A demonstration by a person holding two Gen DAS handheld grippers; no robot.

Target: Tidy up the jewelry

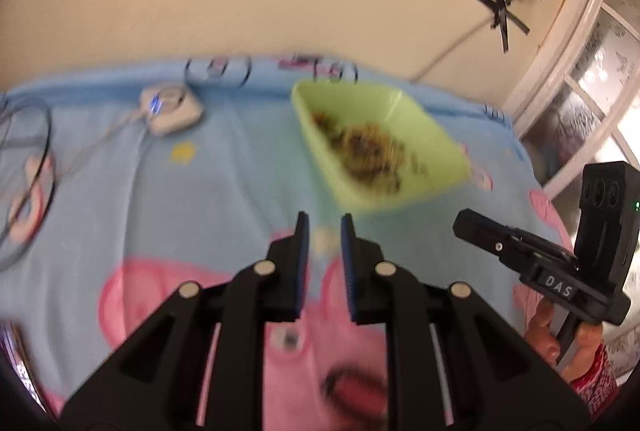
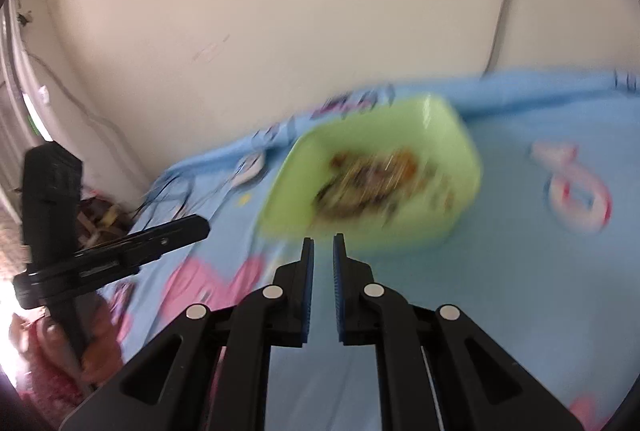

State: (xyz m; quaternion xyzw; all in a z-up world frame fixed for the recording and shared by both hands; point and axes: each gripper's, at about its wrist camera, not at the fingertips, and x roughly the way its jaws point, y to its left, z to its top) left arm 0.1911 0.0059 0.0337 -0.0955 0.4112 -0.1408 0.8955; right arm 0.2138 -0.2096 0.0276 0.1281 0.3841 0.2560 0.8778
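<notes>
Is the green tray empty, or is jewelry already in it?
Not empty: the green tray holds a blurred tangle of jewelry heaped on its floor. Pieces cannot be told apart.

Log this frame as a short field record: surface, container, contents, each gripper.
surface: blue cartoon-print sheet
container: green tray on the sheet, ahead of both grippers
contents: tangled jewelry pile, blurred, pieces not distinguishable
left gripper: jaws slightly apart, holding nothing
right gripper: jaws slightly apart, holding nothing
other: white device with cable
</notes>
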